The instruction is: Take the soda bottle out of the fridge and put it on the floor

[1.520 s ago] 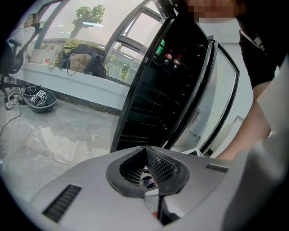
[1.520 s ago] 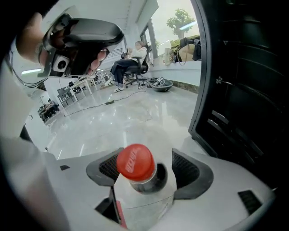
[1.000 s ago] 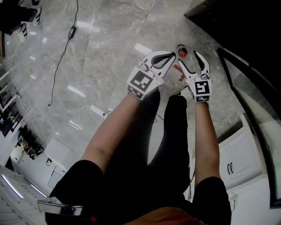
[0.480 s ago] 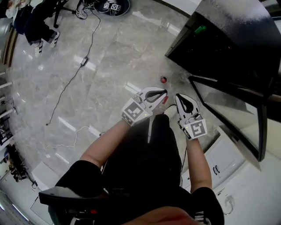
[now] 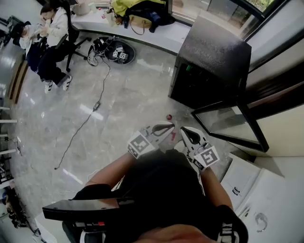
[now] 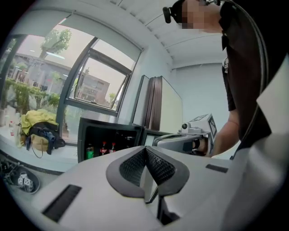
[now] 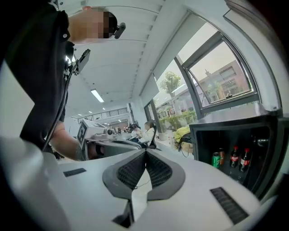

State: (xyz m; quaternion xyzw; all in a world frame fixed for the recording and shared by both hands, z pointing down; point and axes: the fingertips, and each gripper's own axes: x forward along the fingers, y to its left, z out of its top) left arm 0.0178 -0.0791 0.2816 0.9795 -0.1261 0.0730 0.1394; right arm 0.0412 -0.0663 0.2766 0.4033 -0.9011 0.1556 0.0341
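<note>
Head view shows the soda bottle [image 5: 168, 116] upright on the floor [image 5: 118, 104], just ahead of the left hand-held gripper [image 5: 166, 129], which is nearer than the right hand-held gripper [image 5: 186, 135]. Both sets of jaws are pressed together and hold nothing; the open fridge [image 5: 209, 66] stands beyond.

A seated person [image 5: 53, 26] in a white top occupies a black chair [image 5: 69, 42] at upper left. Beside it, a round black base [image 5: 118, 52] carries marker-printed items. A dark cable [image 5: 90, 114] runs from there toward lower left. A yellow bag [image 5: 127, 5] and a black bag [image 5: 149, 14] rest on a white ledge [image 5: 161, 34]. A white cabinet [image 5: 251, 190] stands at lower right.
</note>
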